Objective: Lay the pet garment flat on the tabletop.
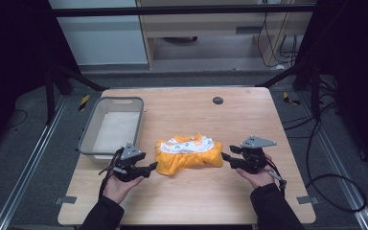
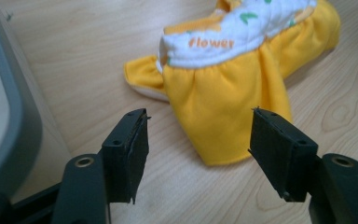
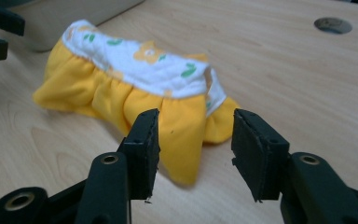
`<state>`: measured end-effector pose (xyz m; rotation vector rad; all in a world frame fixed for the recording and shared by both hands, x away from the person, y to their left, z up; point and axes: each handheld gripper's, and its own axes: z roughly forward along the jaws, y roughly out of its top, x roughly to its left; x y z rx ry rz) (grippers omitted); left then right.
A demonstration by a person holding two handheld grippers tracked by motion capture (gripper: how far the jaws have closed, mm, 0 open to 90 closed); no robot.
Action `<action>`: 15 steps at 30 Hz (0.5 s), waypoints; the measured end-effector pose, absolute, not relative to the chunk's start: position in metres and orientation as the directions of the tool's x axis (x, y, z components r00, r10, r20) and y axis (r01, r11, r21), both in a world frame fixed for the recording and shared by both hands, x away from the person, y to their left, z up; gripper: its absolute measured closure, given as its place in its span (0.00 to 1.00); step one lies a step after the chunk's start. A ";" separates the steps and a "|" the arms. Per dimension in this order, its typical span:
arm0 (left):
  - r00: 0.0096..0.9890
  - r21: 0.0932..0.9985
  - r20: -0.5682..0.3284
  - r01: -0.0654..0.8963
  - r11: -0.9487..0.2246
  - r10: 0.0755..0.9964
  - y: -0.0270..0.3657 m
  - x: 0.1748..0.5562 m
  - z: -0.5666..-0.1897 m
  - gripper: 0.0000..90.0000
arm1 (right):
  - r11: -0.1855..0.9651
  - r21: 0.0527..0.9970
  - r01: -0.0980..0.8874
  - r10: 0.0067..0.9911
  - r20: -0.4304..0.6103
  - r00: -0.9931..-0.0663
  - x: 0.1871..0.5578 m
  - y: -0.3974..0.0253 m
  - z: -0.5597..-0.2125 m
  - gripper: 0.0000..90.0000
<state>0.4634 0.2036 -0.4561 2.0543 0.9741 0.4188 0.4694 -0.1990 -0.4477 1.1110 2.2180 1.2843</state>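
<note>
A small yellow garment (image 1: 189,155) with a white flower-print band lies crumpled in the middle of the wooden table (image 1: 249,115). My left gripper (image 1: 152,167) sits just left of it, open, its jaws pointing at the yellow hem (image 2: 223,107) with nothing between them. My right gripper (image 1: 225,157) is at the garment's right end, also open; the yellow cloth (image 3: 177,126) lies just beyond its jaws, untouched. The band reads "flower" in orange.
A grey plastic basin (image 1: 87,129) stands at the table's left, close behind my left gripper; its rim (image 2: 14,116) shows beside the left jaw. A round cable hole (image 1: 217,100) sits at the back of the table. Cables trail on the floor to the right.
</note>
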 end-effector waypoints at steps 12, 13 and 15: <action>0.647 0.729 -0.044 0.542 -0.418 0.761 0.193 0.472 -0.481 0.42 | 0.362 0.772 0.523 0.768 0.071 -0.636 0.475 -0.187 -0.487 0.56; 0.647 0.729 -0.044 0.542 -0.418 0.761 0.193 0.472 -0.481 0.42 | 0.362 0.772 0.523 0.768 0.071 -0.636 0.475 -0.187 -0.487 0.56; 0.654 0.723 -0.040 0.541 -0.430 0.755 0.188 0.474 -0.485 0.43 | 0.379 0.762 0.525 0.760 0.068 -0.646 0.479 -0.180 -0.491 0.57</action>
